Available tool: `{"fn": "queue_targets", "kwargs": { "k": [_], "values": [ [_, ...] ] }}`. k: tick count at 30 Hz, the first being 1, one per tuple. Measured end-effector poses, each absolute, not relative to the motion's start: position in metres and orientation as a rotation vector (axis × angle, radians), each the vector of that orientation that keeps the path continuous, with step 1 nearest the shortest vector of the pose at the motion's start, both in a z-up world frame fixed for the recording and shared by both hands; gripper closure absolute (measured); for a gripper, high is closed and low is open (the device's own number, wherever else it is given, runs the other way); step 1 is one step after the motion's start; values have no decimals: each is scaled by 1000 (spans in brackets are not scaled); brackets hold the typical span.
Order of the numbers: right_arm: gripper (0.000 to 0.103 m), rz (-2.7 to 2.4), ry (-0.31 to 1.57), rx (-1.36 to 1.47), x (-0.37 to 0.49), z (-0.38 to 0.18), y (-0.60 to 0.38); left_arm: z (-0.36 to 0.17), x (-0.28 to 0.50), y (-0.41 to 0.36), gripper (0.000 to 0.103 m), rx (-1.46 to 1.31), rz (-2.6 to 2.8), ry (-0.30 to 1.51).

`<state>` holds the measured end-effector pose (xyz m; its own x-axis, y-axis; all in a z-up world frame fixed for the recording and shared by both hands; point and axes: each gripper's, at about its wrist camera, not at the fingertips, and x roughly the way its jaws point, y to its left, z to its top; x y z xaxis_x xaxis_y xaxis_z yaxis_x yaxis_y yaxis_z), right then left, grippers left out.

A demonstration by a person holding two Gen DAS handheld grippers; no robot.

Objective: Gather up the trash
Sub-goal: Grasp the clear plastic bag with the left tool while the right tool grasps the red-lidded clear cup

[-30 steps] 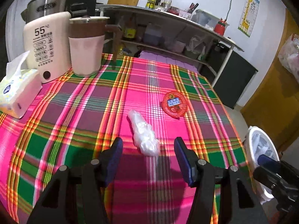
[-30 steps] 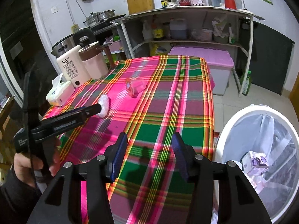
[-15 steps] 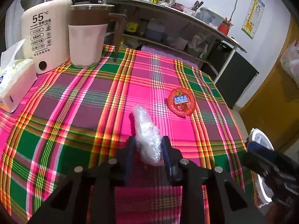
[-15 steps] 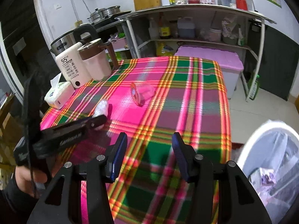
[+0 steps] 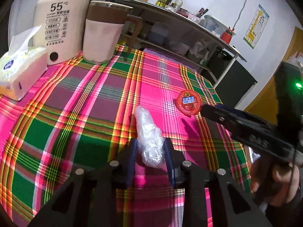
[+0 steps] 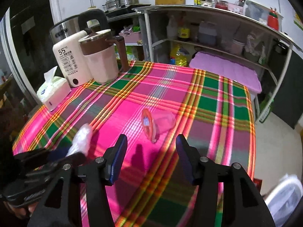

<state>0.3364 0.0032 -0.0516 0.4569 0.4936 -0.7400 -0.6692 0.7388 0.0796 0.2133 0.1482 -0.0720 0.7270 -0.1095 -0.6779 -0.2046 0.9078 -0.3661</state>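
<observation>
While left tongs (image 5: pixel 150 147) clamp wrapper (image 5: pixel 148 134) — cup (image 6: pixel 158 122) lies

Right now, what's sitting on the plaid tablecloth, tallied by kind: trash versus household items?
Trash: 2, the crumpled clear plastic wrapper between the left gripper pads, and the red-lidded jelly cup lying on its side.
Household items: 3, the tissue box, cream warmer and pink kettle.
Total: 5

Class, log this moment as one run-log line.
left gripper: shut on plastic wrap | right gripper: open, facing jelly cup | stage: collecting
</observation>
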Motion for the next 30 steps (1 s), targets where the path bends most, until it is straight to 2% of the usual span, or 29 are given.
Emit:
{"fn": "queue_targets", "kwargs": {
  "k": [14,16,17,30],
  "values": [
    [49,719,889,-237,378,-72,22,-75,215,152,73,-482,12,757],
    [50,735,894,-213,378,-72,22,-76,216,153,73,-485,12,761],
    [54,744,894,-206,377,-71,22,-76,216,153,73,-486,10,762],
    [55,731,868,-189,344,-57,8,-73,214,145,73,-437,29,756]
  ]
}}
